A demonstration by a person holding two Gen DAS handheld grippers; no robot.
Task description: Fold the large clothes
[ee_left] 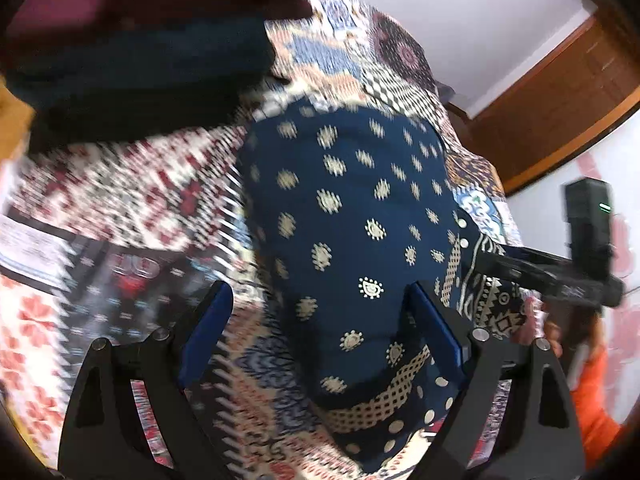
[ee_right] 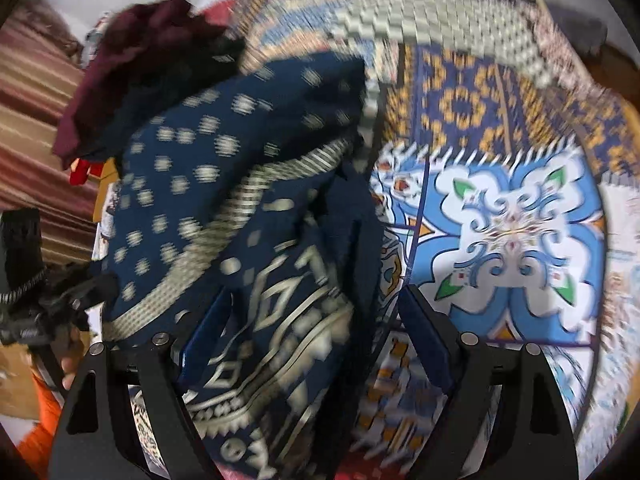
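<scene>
Patchwork quilt (ee_left: pixel 120 208) covers the bed. Left gripper (ee_left: pixel 320 316) hangs wide open, holding nothing, over a navy printed garment (ee_left: pixel 352 208) lying on the quilt. Right gripper (ee_right: pixel 316 320) likewise gapes over the garment's bunched, patterned end, pads not pressing. Maroon cloth (ee_right: pixel 132 64) lies beyond

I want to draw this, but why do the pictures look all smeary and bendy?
Left wrist view: the patterned bedspread is streaked by motion blur, the navy dotted garment is sharper, and the left tool is crisp. Right wrist view: the garment and the far bedspread are smeared; the blue flower patch is clearer. Both views bulge, with dark corners, because the lens is a fisheye.
</scene>
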